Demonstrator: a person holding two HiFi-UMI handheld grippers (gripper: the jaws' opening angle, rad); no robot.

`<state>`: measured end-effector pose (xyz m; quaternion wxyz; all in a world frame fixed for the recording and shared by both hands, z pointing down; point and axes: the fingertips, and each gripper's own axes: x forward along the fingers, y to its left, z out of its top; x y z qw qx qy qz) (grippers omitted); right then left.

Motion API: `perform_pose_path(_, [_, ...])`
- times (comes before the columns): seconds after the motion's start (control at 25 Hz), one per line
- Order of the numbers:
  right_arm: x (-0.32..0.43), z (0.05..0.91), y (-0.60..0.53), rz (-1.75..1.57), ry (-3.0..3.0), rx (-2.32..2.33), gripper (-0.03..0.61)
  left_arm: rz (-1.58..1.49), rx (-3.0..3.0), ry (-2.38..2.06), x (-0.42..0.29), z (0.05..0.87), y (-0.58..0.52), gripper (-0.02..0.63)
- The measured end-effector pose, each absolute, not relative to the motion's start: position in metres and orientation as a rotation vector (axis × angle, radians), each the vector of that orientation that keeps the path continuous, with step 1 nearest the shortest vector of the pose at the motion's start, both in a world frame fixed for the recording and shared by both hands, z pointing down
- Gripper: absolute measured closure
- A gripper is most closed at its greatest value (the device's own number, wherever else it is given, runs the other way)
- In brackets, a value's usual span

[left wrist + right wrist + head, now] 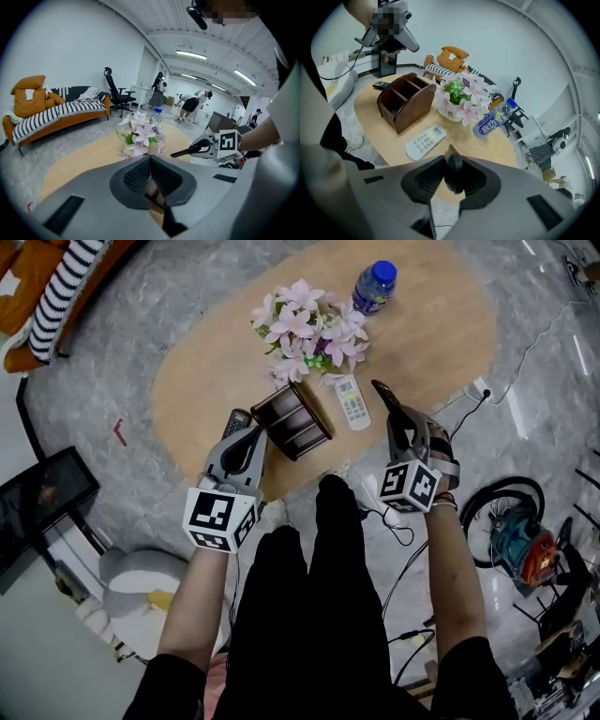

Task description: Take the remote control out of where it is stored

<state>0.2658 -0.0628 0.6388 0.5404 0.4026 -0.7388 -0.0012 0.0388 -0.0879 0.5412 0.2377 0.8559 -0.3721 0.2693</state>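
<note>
A brown wooden organizer (292,420) (405,101) stands on the oval table (431,343). Its compartments look empty in the right gripper view. A white remote (352,401) (425,141) lies flat beside it. A black remote (235,420) (380,85) lies on the table on the organizer's other side, under my left gripper (249,430) (150,158), which is shut with nothing in it. My right gripper (397,423) (451,157) hovers at the table's near edge, shut on a slim black object (383,395) (453,174) (187,151) that looks like another remote.
A pot of pink flowers (309,329) (464,98) and a blue-capped bottle (374,285) (494,119) stand behind the organizer. A sofa with a striped blanket (56,287) is far left. A power strip and cables (480,390) and a teal-red machine (520,545) lie on the floor at right.
</note>
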Motion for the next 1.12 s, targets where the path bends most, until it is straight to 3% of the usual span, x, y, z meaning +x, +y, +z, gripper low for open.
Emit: perform_pose_path(1.12, [0.298,0.732,-0.101,0.327,-1.665,1.103,0.474,0.869,2.219,-1.175,-0.013,0.591,-0.092,0.606])
